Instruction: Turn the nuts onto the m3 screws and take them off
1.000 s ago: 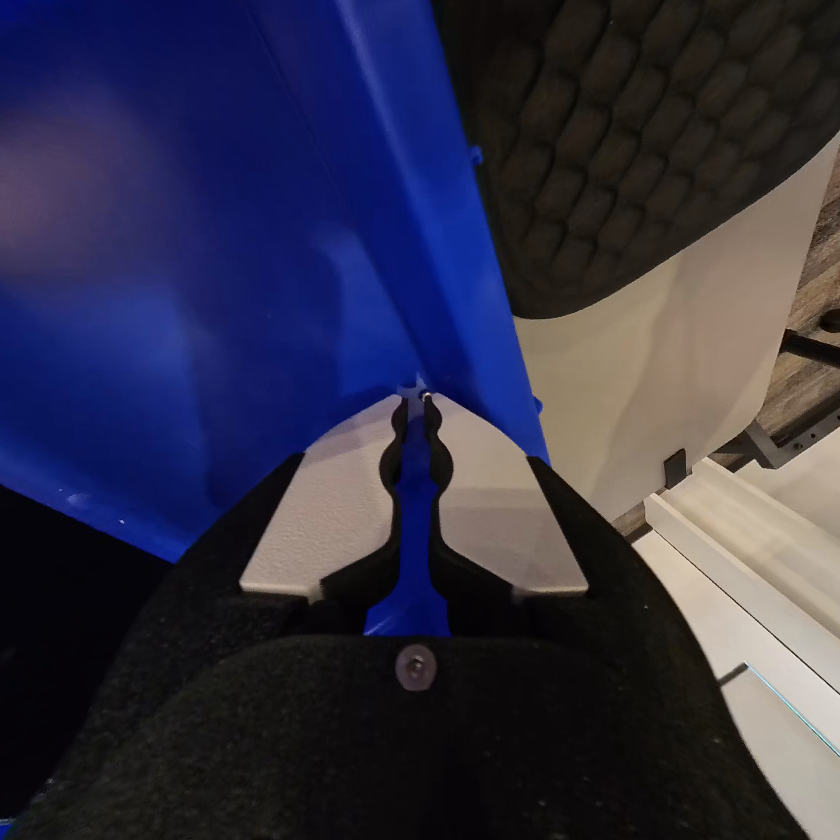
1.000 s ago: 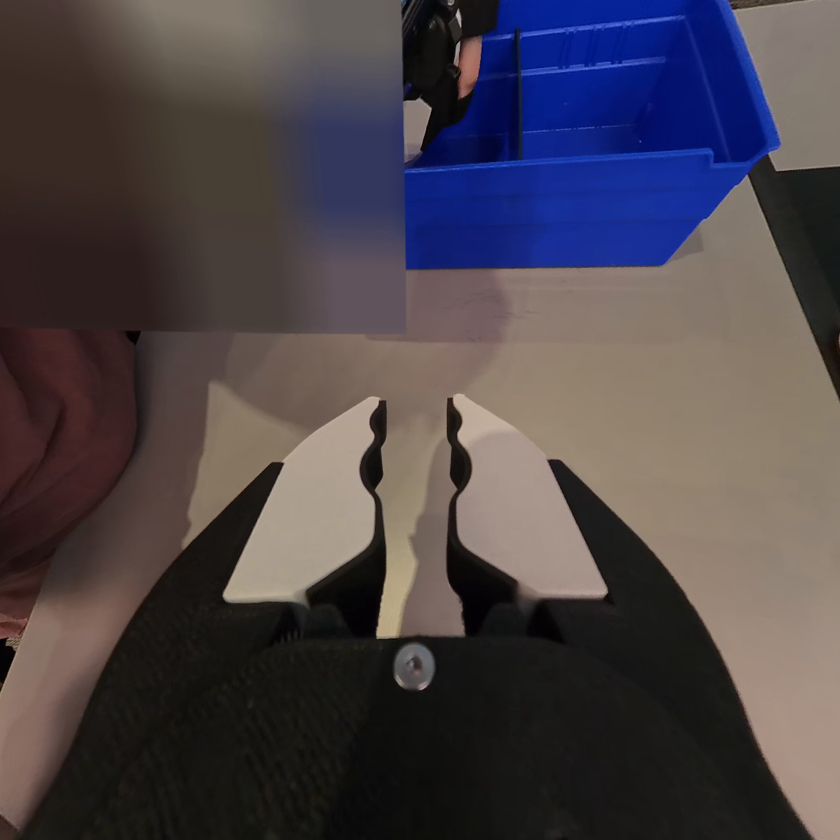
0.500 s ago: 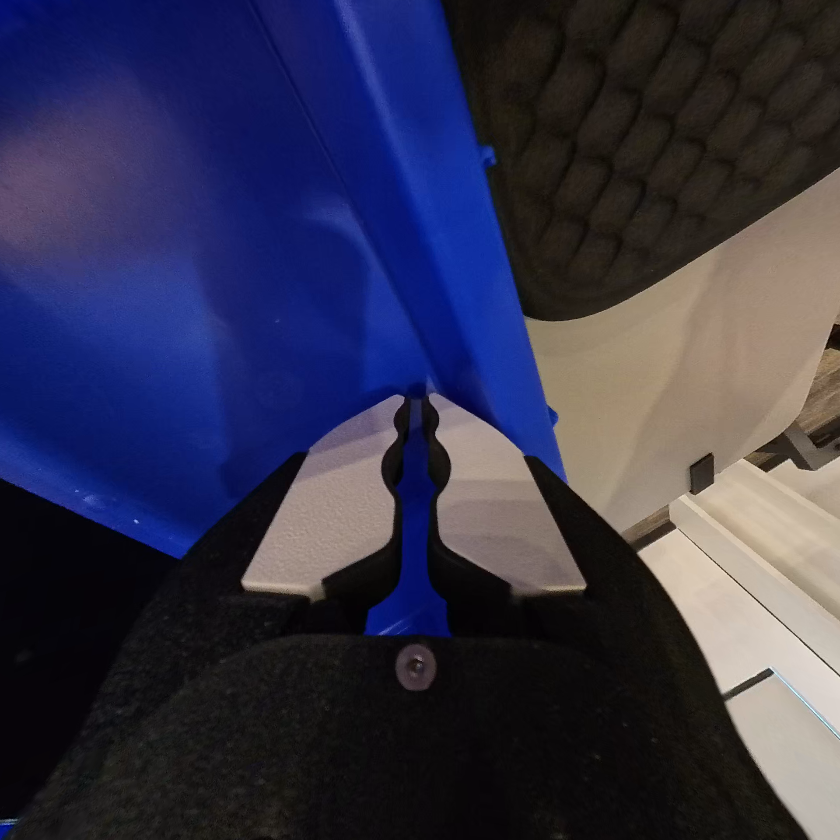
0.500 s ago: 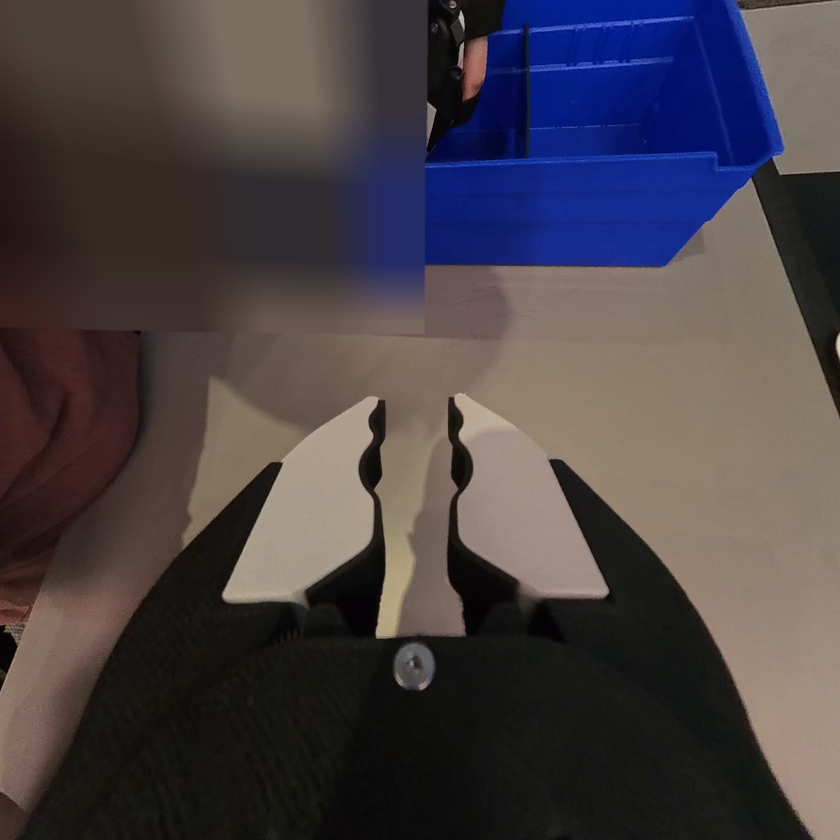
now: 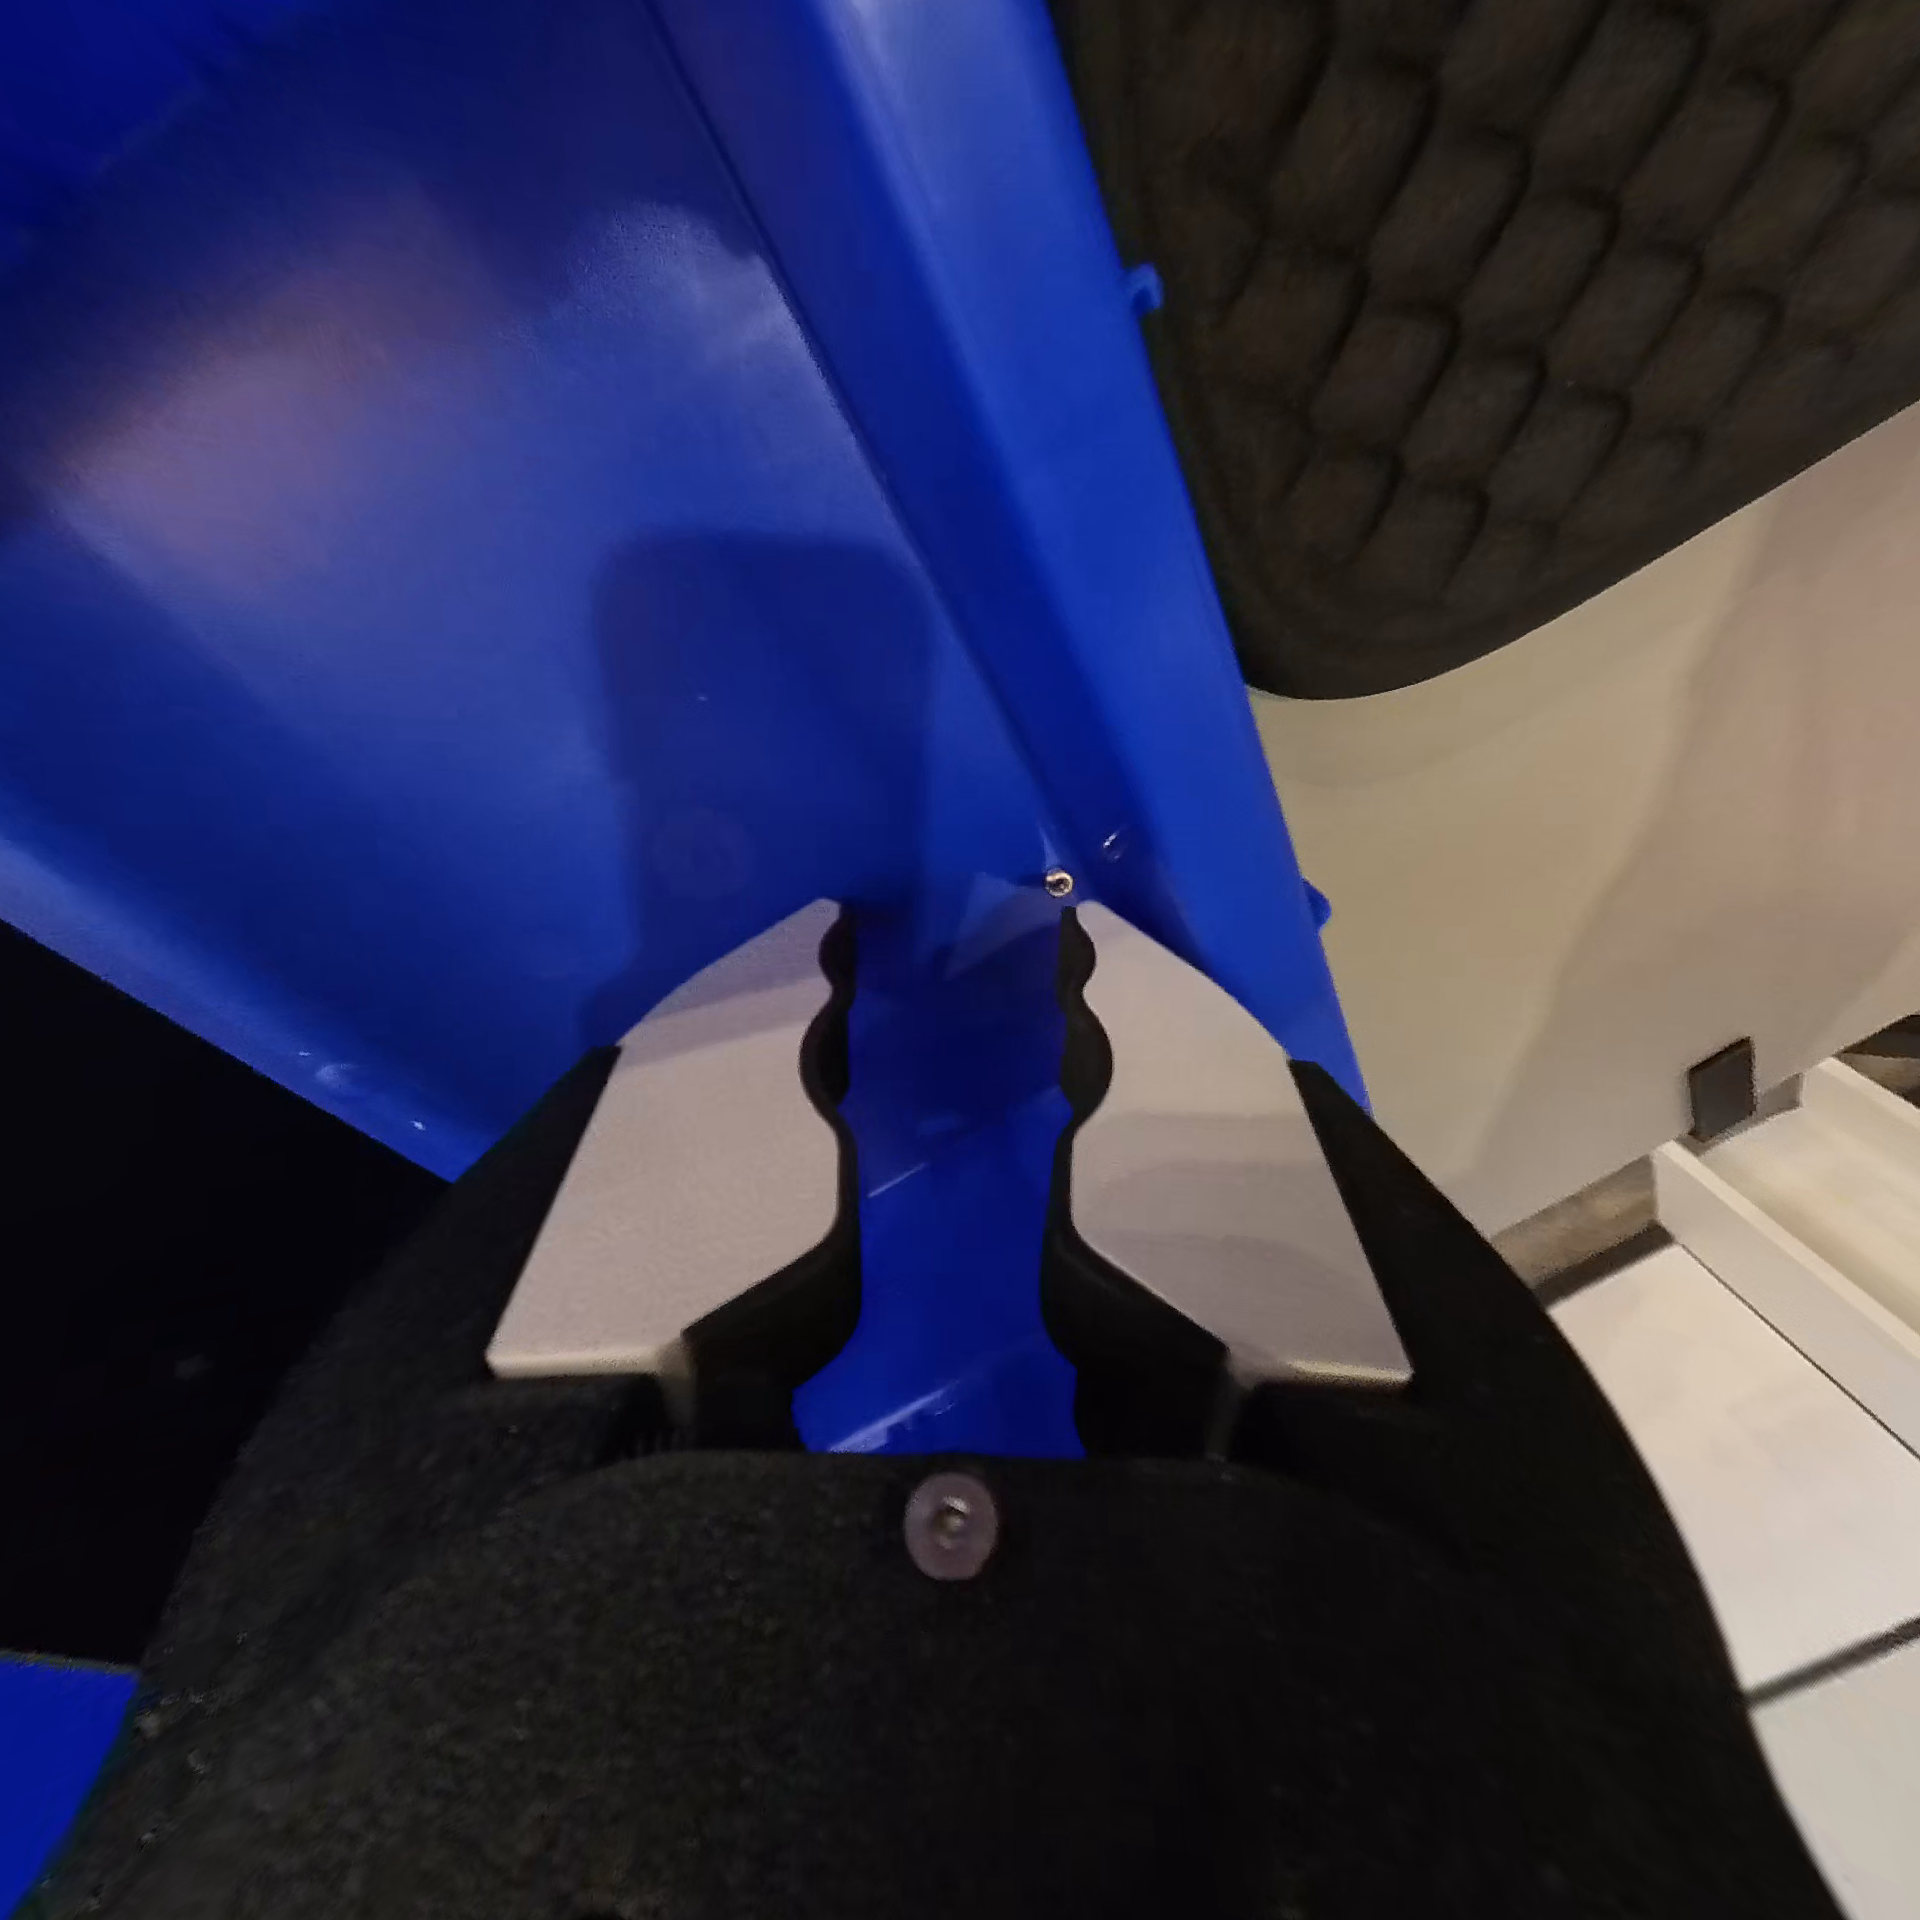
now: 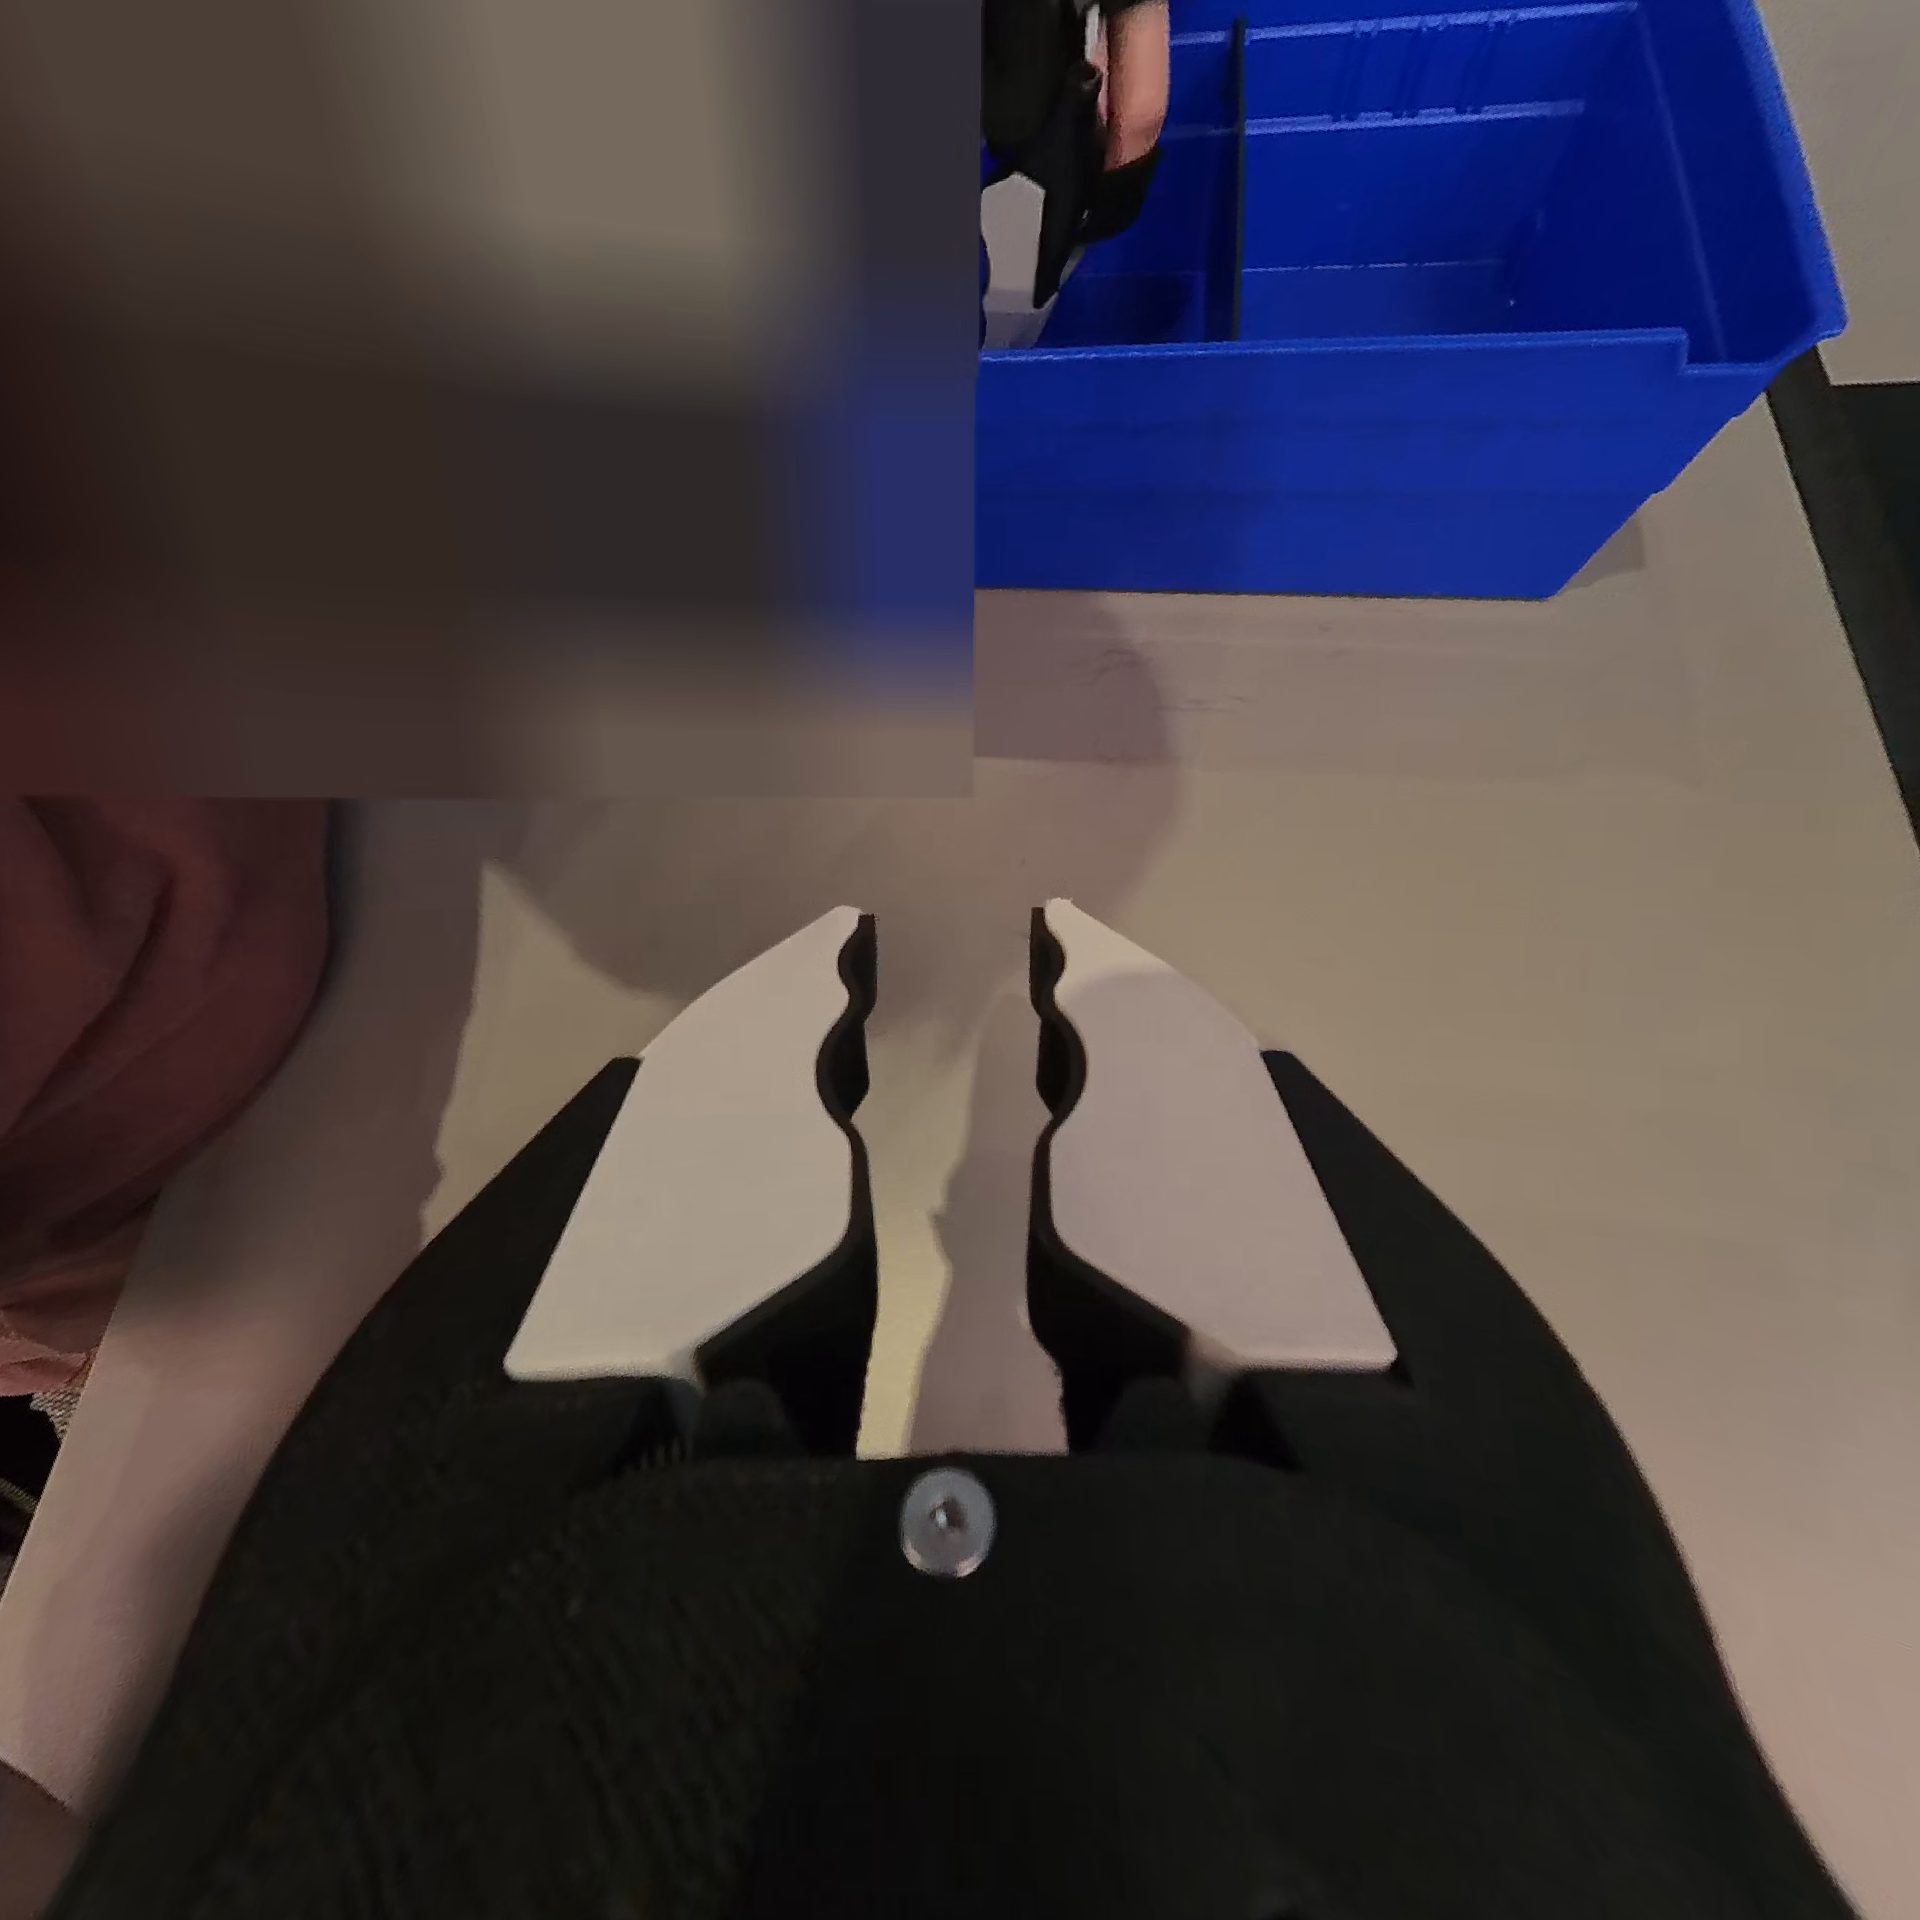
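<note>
My left gripper [image 5: 951, 914] is open inside a blue plastic bin [image 5: 520, 520], its tips near the bottom corner. A tiny silver nut [image 5: 1059, 883] lies on the bin floor right at the tip of the right finger, outside the jaws. My right gripper [image 6: 953, 920] is open and empty, hovering over the pale table [image 6: 1455, 935]. In the right wrist view the blue bin [image 6: 1299, 468] stands at the back of the table, with the left gripper [image 6: 1081, 197] reaching into its left compartment. No screw is visible.
A black divider [image 6: 1238, 177] splits the bin into compartments. A dark textured chair seat [image 5: 1507, 312] and a white wall show beyond the bin in the left wrist view. A reddish sleeve [image 6: 135, 1039] lies at the table's left edge. The table's right edge [image 6: 1829, 582] is dark. Tip to tip, the grippers are about 35 cm apart.
My left gripper was nearly shut on the small nut a second ago; it has opened and the nut now lies on the bin floor. The right gripper has drifted slightly.
</note>
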Tool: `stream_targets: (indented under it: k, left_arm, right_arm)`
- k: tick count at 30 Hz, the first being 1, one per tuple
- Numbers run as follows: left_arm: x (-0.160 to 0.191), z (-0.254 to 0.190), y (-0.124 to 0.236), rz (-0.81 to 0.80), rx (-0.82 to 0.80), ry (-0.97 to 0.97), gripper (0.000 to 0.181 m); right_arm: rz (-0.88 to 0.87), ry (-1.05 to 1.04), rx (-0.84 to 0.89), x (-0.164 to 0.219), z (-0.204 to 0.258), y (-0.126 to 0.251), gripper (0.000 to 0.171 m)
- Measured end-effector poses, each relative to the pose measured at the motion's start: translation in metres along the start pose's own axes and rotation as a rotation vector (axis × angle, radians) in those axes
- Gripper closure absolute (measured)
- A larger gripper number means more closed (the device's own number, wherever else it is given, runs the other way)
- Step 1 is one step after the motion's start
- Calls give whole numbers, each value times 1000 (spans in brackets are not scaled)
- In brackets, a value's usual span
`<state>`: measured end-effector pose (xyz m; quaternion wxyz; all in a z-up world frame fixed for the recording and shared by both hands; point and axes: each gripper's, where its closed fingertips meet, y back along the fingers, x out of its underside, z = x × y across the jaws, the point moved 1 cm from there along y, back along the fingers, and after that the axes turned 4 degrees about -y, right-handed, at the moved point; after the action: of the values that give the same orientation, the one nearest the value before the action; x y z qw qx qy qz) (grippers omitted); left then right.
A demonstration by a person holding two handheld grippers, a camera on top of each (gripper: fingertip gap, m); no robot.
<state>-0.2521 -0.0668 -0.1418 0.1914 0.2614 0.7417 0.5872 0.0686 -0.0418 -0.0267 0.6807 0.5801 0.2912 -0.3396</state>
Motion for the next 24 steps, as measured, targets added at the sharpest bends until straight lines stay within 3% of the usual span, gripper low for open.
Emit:
stream_targets:
  k: [10, 24]
  left_arm:
    - [-5, 3, -1, 2, -112, -185, 144]
    - [-10, 3, 3, -41, -50, -154, 132]
  right_arm:
    - [9, 0, -18, 2, 2, -2, 140]
    - [41, 5, -31, 7, 2, -8, 136]
